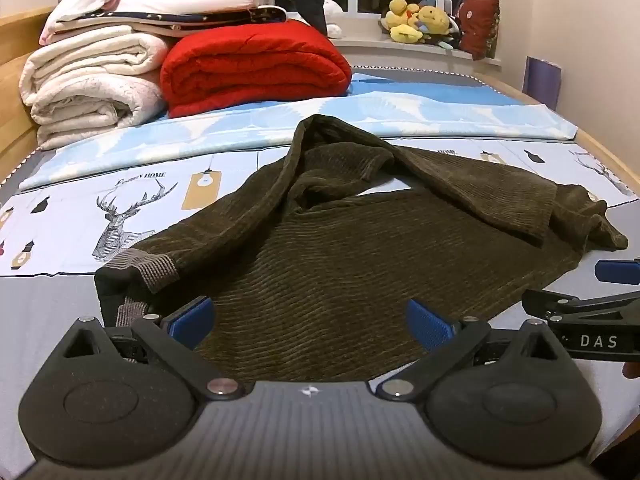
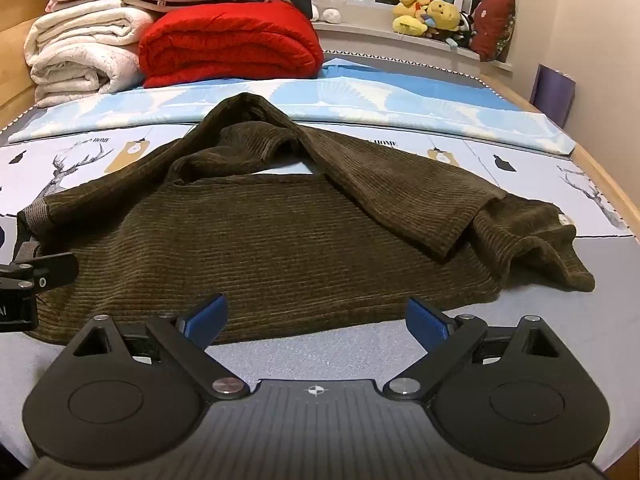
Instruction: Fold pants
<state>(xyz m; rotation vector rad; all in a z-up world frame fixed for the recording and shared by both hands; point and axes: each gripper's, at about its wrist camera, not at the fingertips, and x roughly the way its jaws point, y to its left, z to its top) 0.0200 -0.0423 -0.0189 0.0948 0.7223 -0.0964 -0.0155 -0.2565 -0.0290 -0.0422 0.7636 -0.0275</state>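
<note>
Dark olive corduroy pants lie crumpled across the bed, with one leg thrown loosely over the other. Their grey ribbed waistband is at the left end. My left gripper hovers open over the near edge of the pants, close to the waistband, with only cloth below its blue pads. In the right wrist view the pants spread ahead, and my right gripper stands open just short of their near hem, over bare sheet. A blue right fingertip shows at the left view's right edge.
A red folded blanket and stacked white quilts fill the back left of the bed. Plush toys sit on the window sill. The wooden bed frame runs along the right side, and a light blue cover lies behind the pants.
</note>
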